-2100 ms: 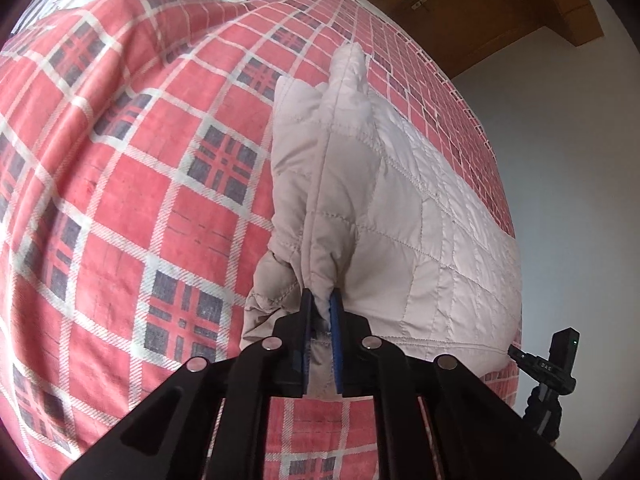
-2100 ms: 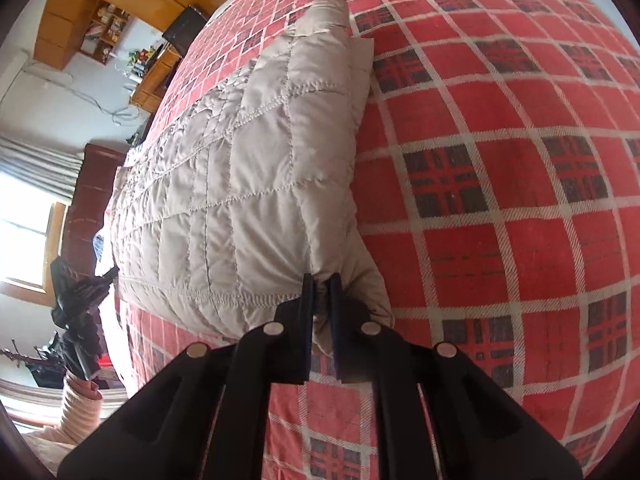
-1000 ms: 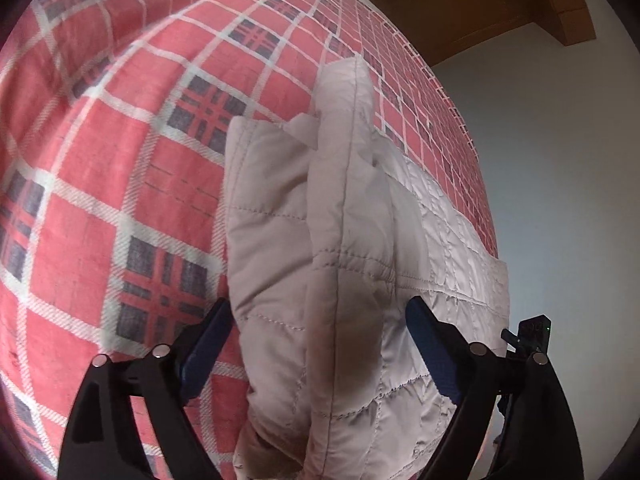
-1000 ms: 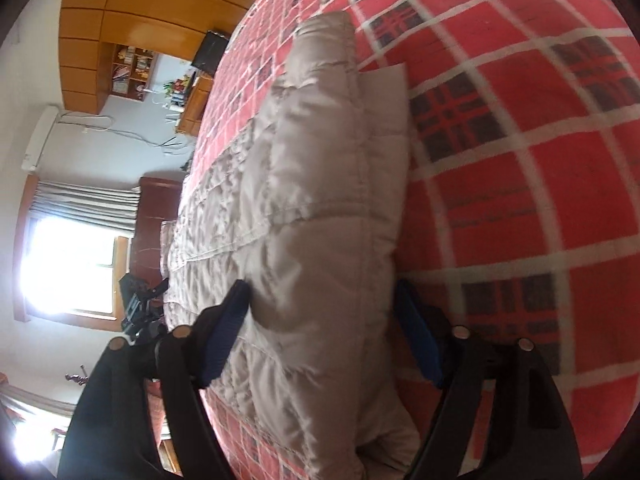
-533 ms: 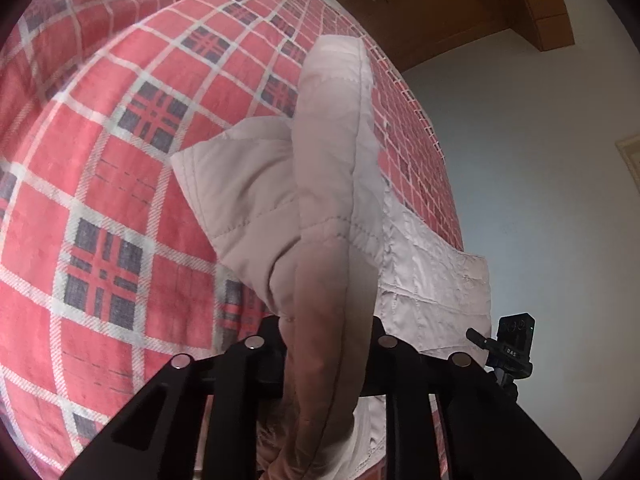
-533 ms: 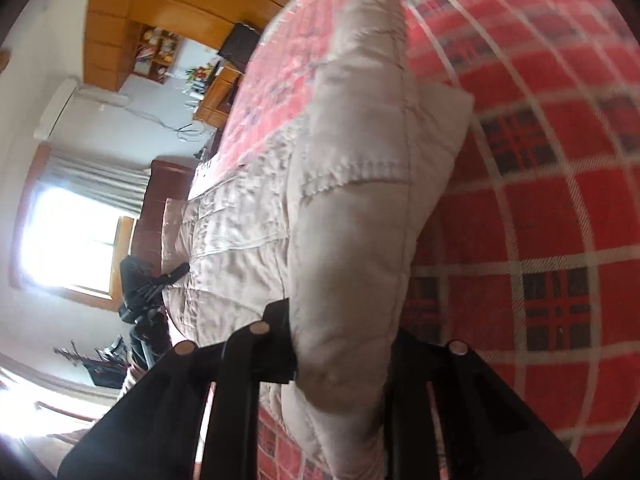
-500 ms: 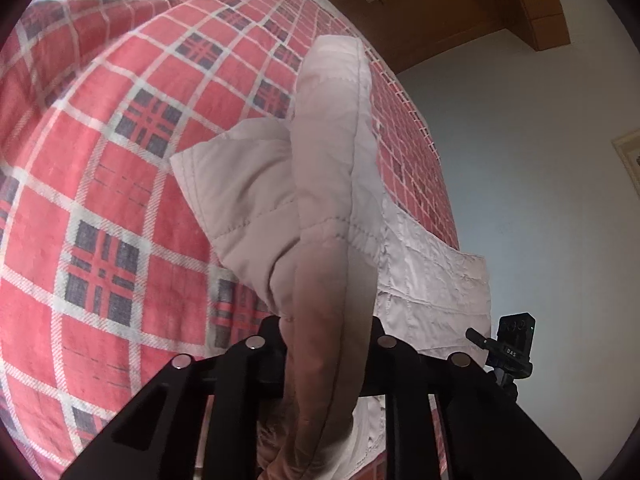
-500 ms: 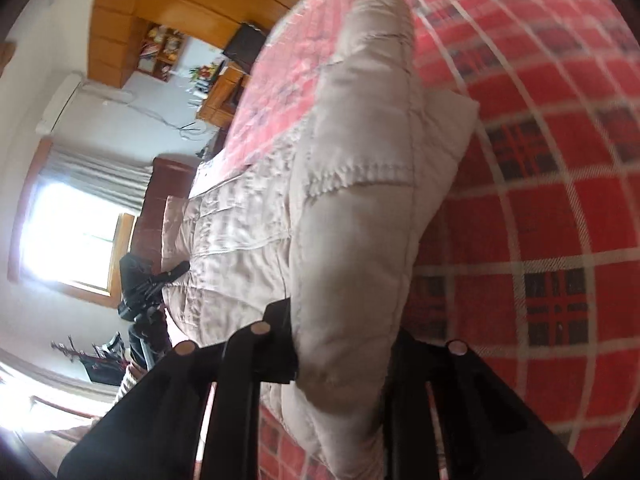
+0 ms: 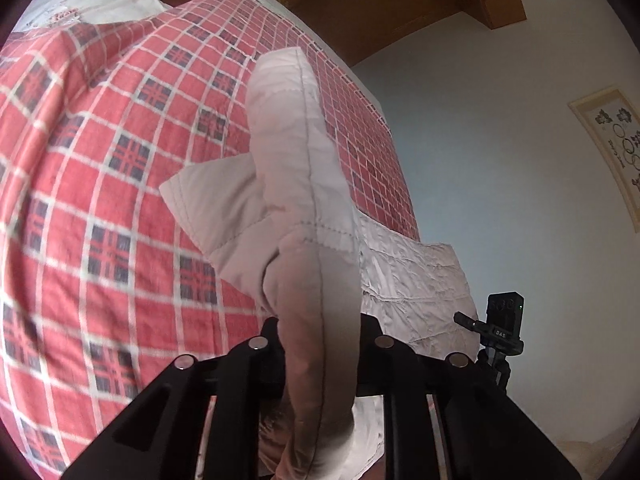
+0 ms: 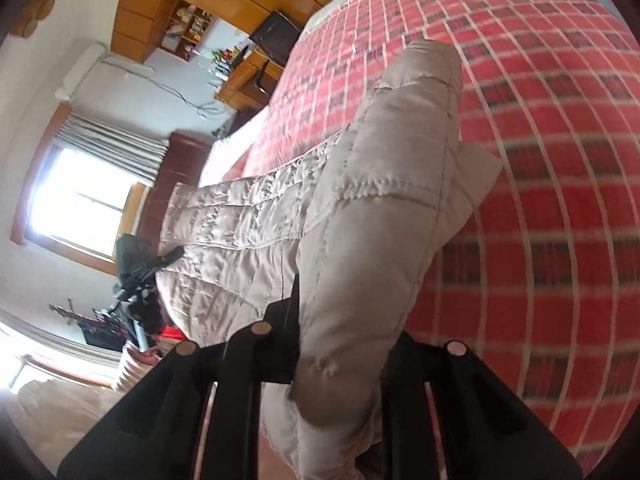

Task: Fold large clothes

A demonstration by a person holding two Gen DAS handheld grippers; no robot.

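A beige quilted jacket (image 9: 300, 160) lies on a bed with a red plaid cover (image 9: 100, 160). One thick folded edge rises off the cover. My left gripper (image 9: 320, 336) is shut on that padded fold, and the cloth bulges out between its jaws and hides the fingertips. In the right wrist view the jacket (image 10: 380, 200) runs from the near edge up across the plaid cover (image 10: 560, 160). My right gripper (image 10: 344, 340) is shut on another thick fold of it. The quilted body spreads flat to the left of that fold.
A small camera on a tripod (image 9: 502, 324) stands past the bed's edge, also seen as the tripod (image 10: 136, 264) by a bright window (image 10: 72, 208). Wooden cabinets (image 9: 360, 0), a framed picture (image 9: 612, 152) and a desk (image 10: 248, 76) line the walls.
About a second ago both grippers stood open around the folded edge. Both have since shut on it and lifted it, so the bed now looks farther away and blurred.
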